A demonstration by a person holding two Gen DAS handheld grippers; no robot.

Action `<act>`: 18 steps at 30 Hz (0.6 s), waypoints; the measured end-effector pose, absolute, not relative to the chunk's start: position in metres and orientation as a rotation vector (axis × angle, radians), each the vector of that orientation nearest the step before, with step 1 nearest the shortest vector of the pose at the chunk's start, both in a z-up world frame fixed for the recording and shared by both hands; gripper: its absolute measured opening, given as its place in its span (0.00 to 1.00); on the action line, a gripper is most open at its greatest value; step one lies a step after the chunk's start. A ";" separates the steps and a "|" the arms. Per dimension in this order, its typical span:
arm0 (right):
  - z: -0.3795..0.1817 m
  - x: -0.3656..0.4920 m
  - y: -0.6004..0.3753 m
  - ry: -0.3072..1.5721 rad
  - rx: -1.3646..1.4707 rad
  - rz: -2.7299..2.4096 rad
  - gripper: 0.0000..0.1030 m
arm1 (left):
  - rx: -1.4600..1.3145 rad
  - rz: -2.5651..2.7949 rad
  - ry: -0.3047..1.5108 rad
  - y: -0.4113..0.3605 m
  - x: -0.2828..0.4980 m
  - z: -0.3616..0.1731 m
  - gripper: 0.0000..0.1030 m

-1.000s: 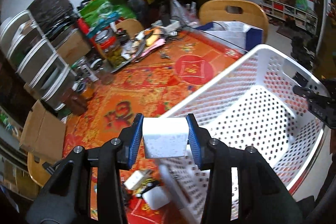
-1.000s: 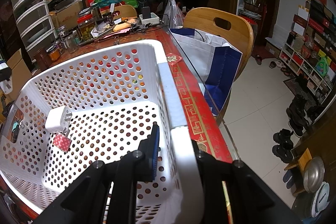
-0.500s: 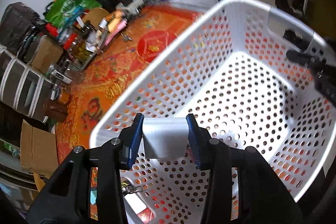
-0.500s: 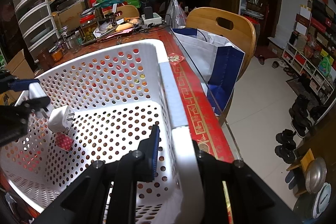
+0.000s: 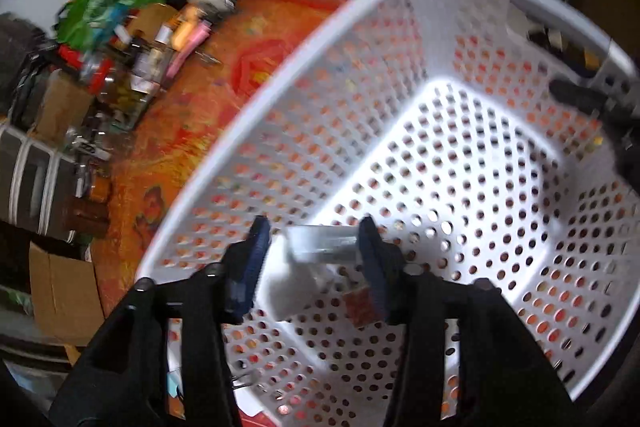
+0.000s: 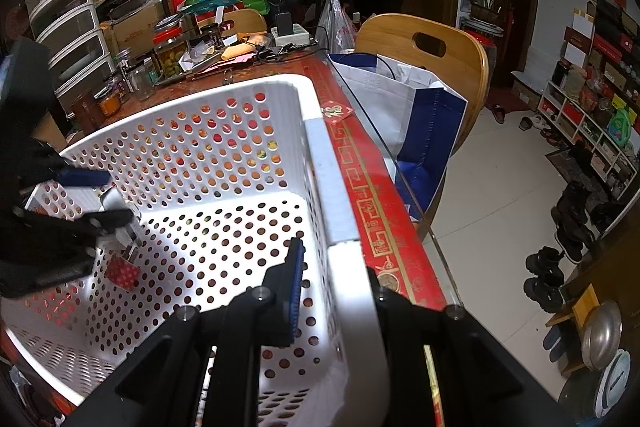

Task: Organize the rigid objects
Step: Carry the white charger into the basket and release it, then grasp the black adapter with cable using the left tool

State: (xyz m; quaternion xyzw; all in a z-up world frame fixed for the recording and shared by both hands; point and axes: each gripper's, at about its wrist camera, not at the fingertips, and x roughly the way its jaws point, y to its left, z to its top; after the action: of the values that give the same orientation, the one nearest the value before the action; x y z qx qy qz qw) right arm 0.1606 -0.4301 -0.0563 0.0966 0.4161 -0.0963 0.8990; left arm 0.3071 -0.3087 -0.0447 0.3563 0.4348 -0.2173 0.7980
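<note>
A white perforated basket (image 5: 460, 155) stands on the red patterned table; it also shows in the right wrist view (image 6: 224, 155). My left gripper (image 5: 316, 255) is inside the basket, low over its floor. Its jaws stand a little wider than the white block (image 5: 320, 247) between them, which looks loose. The left gripper (image 6: 96, 195) shows at the basket's left wall in the right wrist view. A white charger (image 5: 288, 287) and a small red patterned piece (image 5: 362, 309) lie on the basket floor below it. My right gripper (image 6: 336, 279) is shut on the basket's right rim (image 6: 320, 163).
Jars, boxes and clutter (image 6: 168, 51) crowd the far end of the table. Plastic drawers (image 6: 68, 35) stand at the left. A wooden chair (image 6: 432, 63) with a blue and white bag (image 6: 404, 107) is beside the table's right edge. Shoes (image 6: 560, 235) lie on the floor.
My left gripper carried the white block from over the table down into the basket, and its jaws have spread apart from the block. The right gripper kept its hold on the rim.
</note>
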 end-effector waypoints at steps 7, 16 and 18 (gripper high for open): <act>-0.056 0.160 -0.429 0.864 0.193 -0.198 0.15 | 0.481 -0.399 0.748 -0.201 0.287 0.030 0.85; -0.055 0.161 -0.430 0.866 0.191 -0.196 0.15 | 0.181 -0.062 0.928 0.008 0.283 -0.032 0.97; -0.055 0.161 -0.430 0.866 0.191 -0.197 0.15 | 0.129 -0.024 0.986 0.037 0.290 -0.059 0.97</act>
State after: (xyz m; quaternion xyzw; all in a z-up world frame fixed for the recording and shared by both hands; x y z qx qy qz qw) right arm 0.1613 -0.4300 -0.0548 0.0921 0.4184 -0.0949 0.8986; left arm 0.2899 0.0374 -0.0591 0.0618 0.4731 -0.0113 0.8788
